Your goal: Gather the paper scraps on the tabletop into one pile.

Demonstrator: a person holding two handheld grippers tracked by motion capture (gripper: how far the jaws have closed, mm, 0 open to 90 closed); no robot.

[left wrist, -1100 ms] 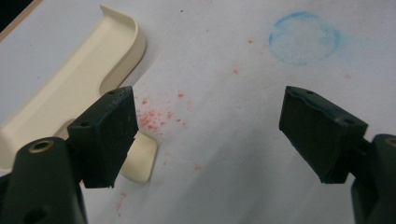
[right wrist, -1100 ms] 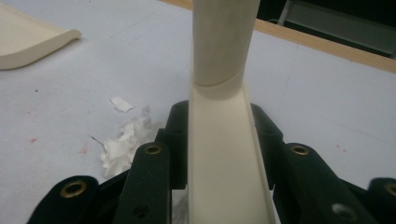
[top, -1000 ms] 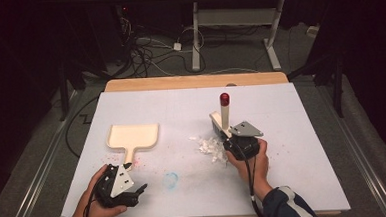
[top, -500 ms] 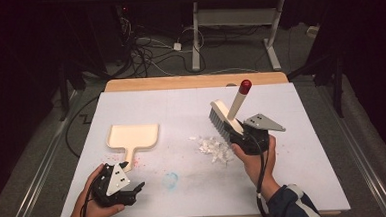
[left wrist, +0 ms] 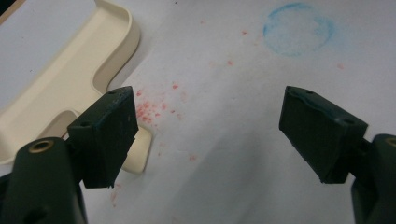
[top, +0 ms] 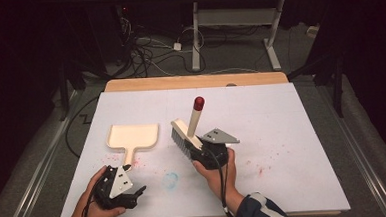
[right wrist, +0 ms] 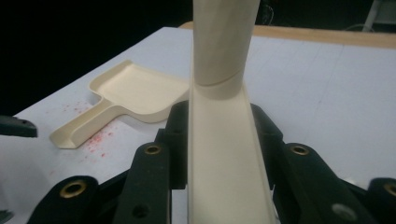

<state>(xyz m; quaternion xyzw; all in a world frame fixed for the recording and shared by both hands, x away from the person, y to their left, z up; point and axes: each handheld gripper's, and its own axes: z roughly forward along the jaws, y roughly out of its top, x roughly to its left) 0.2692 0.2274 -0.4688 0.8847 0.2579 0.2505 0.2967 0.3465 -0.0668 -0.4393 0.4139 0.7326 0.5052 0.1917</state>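
Observation:
A cream dustpan (top: 133, 135) (right wrist: 135, 90) (left wrist: 60, 88) lies flat on the left half of the white table (top: 292, 128), its handle pointing toward me. My left gripper (top: 137, 178) (left wrist: 210, 135) is open and empty just near of the handle's end, and its left jaw partly covers that end. My right gripper (top: 208, 150) (right wrist: 219, 135) is shut on a cream hand brush (top: 187, 134) (right wrist: 219, 154). The brush's red-tipped handle (top: 199, 104) leans up and away, and its bristles (top: 178, 141) point down-left near the pan's right edge.
Red specks (left wrist: 152, 109) dot the table by the dustpan handle, and a faint blue ring stain (top: 170, 180) (left wrist: 298, 30) lies between the grippers. More red specks (top: 259, 170) sit right of my right hand. A wooden strip (top: 194, 82) edges the table's far side.
My right gripper has carried the brush leftward and nearer, toward the dustpan. The white crumbs seen earlier beside the brush are no longer visible. My left gripper has barely moved.

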